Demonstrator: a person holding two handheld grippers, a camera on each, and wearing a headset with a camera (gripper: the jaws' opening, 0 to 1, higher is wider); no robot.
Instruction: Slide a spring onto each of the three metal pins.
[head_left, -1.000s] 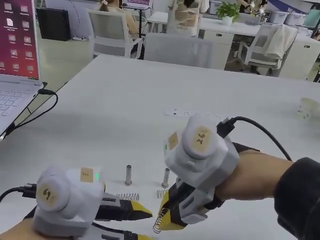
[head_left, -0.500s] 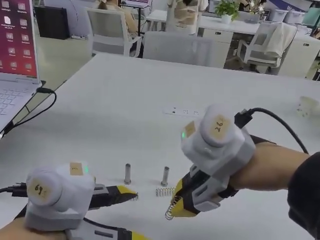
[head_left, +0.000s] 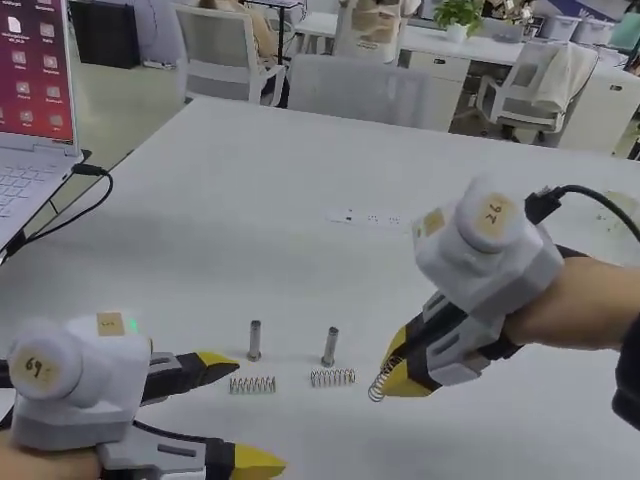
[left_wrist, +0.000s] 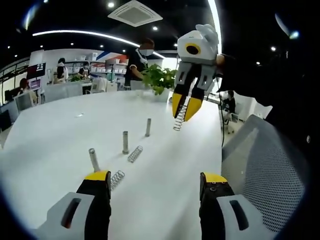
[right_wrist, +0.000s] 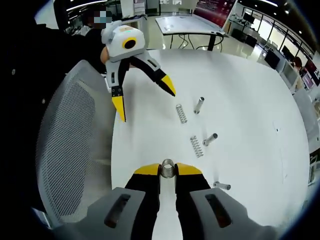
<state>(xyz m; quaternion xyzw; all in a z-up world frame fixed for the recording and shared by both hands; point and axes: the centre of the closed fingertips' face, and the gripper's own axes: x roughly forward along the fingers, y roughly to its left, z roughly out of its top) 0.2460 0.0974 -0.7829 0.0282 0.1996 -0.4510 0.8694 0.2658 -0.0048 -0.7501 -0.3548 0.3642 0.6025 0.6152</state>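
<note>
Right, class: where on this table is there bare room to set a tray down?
Free: the wide table stretch between the laptop and the power strip. Crowded: the near edge, where pins, loose springs, the left gripper and the right gripper cluster.

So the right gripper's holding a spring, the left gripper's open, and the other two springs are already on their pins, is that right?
Not quite. The other two springs lie on the table beside the pins, not on them, as the head view shows. The right gripper does hold a spring, and the left gripper is open.
</note>
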